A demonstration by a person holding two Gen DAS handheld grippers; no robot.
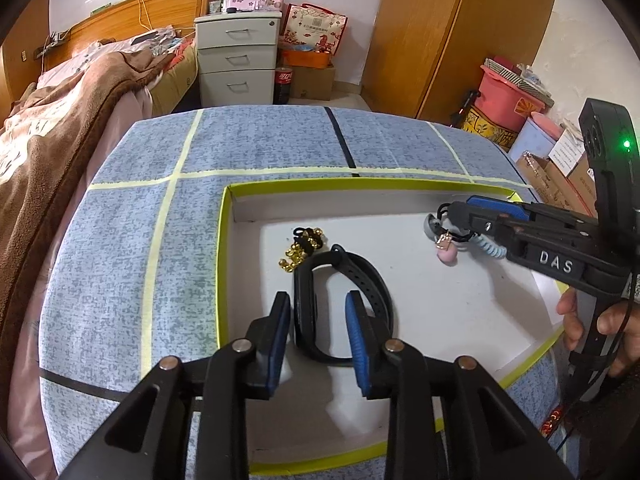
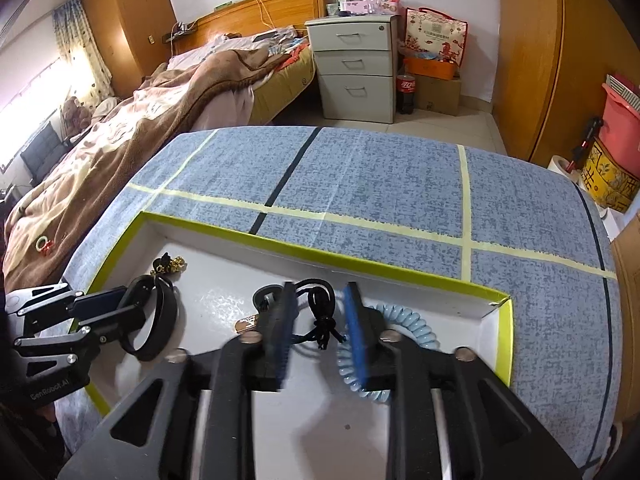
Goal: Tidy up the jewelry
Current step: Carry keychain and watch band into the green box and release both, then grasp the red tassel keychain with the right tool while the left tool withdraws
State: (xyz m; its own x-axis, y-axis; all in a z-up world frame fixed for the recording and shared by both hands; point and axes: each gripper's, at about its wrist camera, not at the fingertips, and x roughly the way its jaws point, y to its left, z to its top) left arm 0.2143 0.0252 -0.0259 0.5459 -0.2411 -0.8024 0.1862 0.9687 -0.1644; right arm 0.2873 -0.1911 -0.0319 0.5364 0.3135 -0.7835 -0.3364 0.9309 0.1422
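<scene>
Jewelry tray (image 1: 224, 240), one black band (image 1: 360, 276), one gold-bead bracelet (image 1: 298, 254)

Both wrist cameras look down close, seemingly forward, sharing the tray (image 1: 224, 240).

The right gripper's fingers (image 2: 284, 332) are motion-blurred and hide part of the coiled blue cord (image 2: 404, 320), perhaps a bracelet.
</scene>
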